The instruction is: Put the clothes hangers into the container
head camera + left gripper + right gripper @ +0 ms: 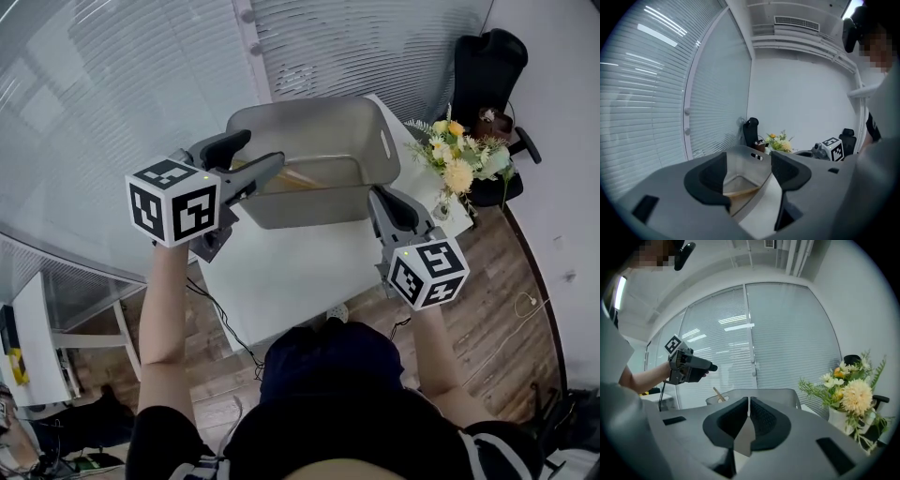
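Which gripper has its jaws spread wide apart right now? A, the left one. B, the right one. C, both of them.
A: on the left gripper the jaws stand wide apart, framing the container; on the right gripper they are closed together.

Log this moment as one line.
left tool open, empty | right tool shut, empty | wooden hanger inside container

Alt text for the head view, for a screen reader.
Seen from above, a person holds the left claw open over the near-left corner of a grey container on a white table, the right claw by its near-right corner. A wooden hanger lies inside.
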